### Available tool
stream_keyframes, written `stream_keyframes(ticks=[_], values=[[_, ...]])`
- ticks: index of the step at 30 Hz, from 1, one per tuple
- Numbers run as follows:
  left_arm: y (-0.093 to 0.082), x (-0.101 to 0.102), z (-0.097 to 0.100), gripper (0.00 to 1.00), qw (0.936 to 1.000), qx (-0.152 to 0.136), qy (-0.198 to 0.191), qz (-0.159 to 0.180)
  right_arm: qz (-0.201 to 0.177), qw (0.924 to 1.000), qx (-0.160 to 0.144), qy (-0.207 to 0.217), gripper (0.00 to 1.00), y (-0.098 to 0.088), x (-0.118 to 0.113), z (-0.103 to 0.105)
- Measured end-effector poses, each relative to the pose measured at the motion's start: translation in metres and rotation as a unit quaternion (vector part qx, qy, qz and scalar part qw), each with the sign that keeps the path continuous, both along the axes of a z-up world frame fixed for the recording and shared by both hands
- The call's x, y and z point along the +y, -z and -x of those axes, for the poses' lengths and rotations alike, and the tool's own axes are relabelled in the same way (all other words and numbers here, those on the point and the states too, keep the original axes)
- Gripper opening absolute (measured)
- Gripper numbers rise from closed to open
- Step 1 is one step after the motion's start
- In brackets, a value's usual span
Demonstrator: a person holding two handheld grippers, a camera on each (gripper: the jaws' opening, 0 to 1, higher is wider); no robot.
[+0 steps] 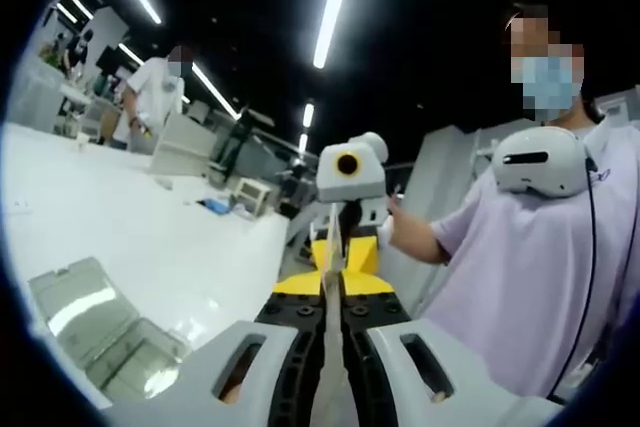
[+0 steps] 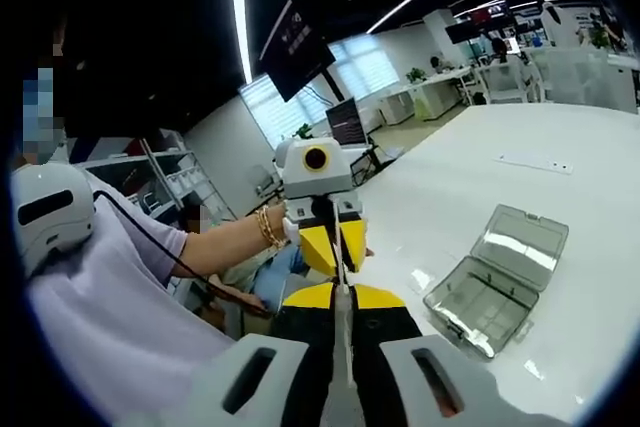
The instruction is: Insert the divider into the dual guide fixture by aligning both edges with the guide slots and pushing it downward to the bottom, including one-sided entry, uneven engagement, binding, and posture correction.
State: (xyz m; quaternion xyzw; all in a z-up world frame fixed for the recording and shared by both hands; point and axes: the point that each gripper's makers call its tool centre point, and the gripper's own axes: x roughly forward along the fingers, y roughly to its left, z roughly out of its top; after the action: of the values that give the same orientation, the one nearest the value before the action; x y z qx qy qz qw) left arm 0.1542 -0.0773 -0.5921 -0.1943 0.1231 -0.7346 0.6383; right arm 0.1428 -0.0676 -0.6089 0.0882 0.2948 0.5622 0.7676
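In the left gripper view the left gripper [image 1: 327, 292] has its jaws closed on the thin pale divider [image 1: 330, 247], which runs edge-on up between them. At its far end the right gripper [image 1: 343, 247] faces back, its yellow tips pinched on the same sheet. The right gripper view mirrors this: its own jaws are clamped on the divider's near edge, and the left gripper grips the far one. So the divider hangs in the air between the two hands, well above the white table [image 2: 470, 197]. The clear fixture [image 2: 497, 277], an open hinged box, lies on that table off to one side and apart from the divider. The risk, as I judge it, is the two grips twisting or bowing the thin sheet; it would then reach the slots skewed, one edge entering first and binding.
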Motion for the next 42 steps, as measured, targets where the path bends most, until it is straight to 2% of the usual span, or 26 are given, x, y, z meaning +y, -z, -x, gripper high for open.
stream_keyframes(ticks=[3,6,8,14,19,23,28,31,34,39,42], values=[[-0.002,0.001,-0.003,0.05,1.0,0.0,-0.008,0.003,-0.002,1.0,-0.001,0.001,0.0,-0.002,0.001,-0.001],[-0.003,0.003,-0.007,0.13,0.9998,-0.001,-0.022,0.001,-0.003,1.0,-0.003,0.002,0.0,-0.002,0.002,-0.001],[-0.003,0.004,-0.007,0.15,0.9997,-0.001,-0.022,-0.003,-0.004,1.0,-0.005,0.002,0.0,-0.003,0.002,-0.001],[-0.002,0.006,-0.009,0.27,0.9991,-0.011,-0.039,-0.014,-0.005,0.9999,-0.009,0.004,0.0,-0.004,0.005,-0.001],[0.002,0.009,-0.011,0.35,0.9972,-0.023,-0.065,-0.029,-0.003,0.9999,-0.013,0.006,0.0,-0.005,0.008,0.0],[0.013,0.015,-0.017,0.41,0.9922,-0.033,-0.106,-0.056,0.007,0.9998,-0.016,0.012,0.0,-0.002,0.01,0.0],[0.027,0.027,-0.028,0.49,0.9814,-0.045,-0.17,-0.078,0.013,0.9995,-0.013,0.026,0.0,-0.002,0.012,-0.001],[0.025,0.035,-0.027,0.54,0.977,-0.048,-0.196,-0.068,0.029,0.9987,-0.015,0.039,0.0,0.002,0.012,-0.004],[0.029,0.049,-0.032,0.55,0.9673,-0.055,-0.235,-0.079,0.043,0.9976,-0.023,0.049,0.0,0.005,0.013,-0.008],[0.033,0.08,-0.037,0.57,0.9469,-0.052,-0.304,-0.09,0.064,0.9953,-0.032,0.065,0.0,0.007,0.018,-0.014],[0.036,0.092,-0.035,0.58,0.9404,-0.054,-0.321,-0.097,0.078,0.9935,-0.036,0.075,0.0,0.009,0.021,-0.019]])
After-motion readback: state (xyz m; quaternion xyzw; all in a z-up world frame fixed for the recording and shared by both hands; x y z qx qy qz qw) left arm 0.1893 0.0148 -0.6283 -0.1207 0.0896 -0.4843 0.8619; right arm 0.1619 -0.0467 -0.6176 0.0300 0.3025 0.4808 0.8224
